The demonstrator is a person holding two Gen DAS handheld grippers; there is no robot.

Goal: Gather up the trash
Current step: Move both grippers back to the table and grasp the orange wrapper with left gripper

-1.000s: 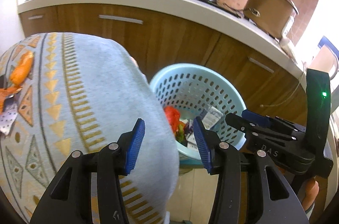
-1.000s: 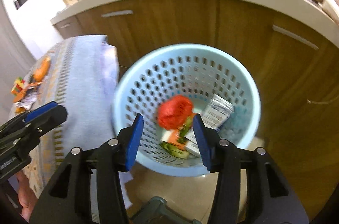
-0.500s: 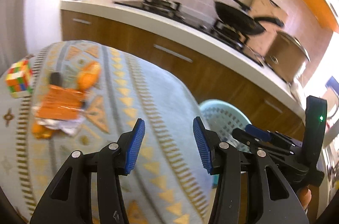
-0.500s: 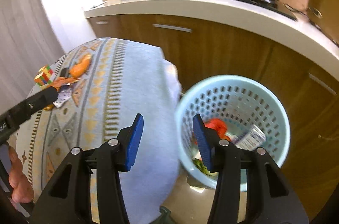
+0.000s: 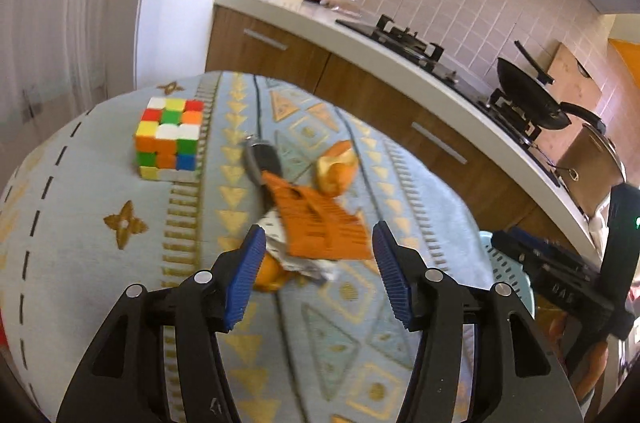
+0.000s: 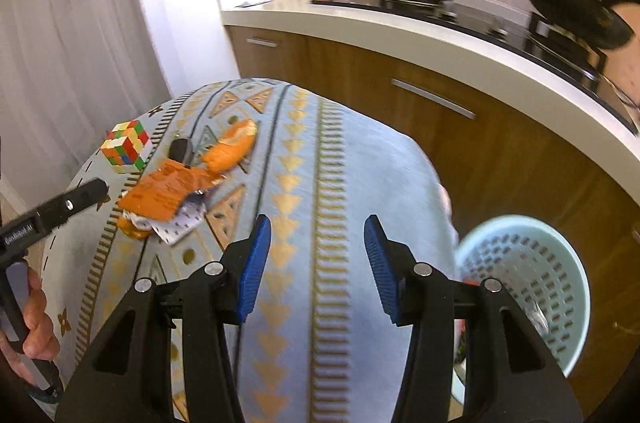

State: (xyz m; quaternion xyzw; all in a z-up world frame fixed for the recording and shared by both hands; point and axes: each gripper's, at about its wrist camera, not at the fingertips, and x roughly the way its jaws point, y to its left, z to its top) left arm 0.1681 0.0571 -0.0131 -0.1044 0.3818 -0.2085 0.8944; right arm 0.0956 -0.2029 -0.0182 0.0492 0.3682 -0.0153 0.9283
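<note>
An orange wrapper [image 5: 320,223] lies on the patterned tablecloth [image 5: 120,263], over a silver foil piece [image 5: 304,263] and orange peel [image 5: 270,275]. Another orange peel [image 5: 336,169] lies just beyond it. My left gripper [image 5: 318,275] is open and empty, just above the wrapper's near edge. My right gripper [image 6: 316,263] is open and empty over the tablecloth [image 6: 340,183], right of the wrapper [image 6: 164,191] and peel [image 6: 232,147]. The light blue trash basket [image 6: 532,279] stands on the floor at the right, partly hidden by my right gripper.
A Rubik's cube [image 5: 170,139] and a dark key fob [image 5: 262,159] lie on the table near the trash. Wooden cabinets and a white counter [image 6: 400,31] with a stove and pan [image 5: 532,99] run behind. The basket rim [image 5: 506,263] shows past the table edge.
Both grippers have swung left from the basket to the table. The left one now hovers at the orange wrapper. Both stay open and empty.
</note>
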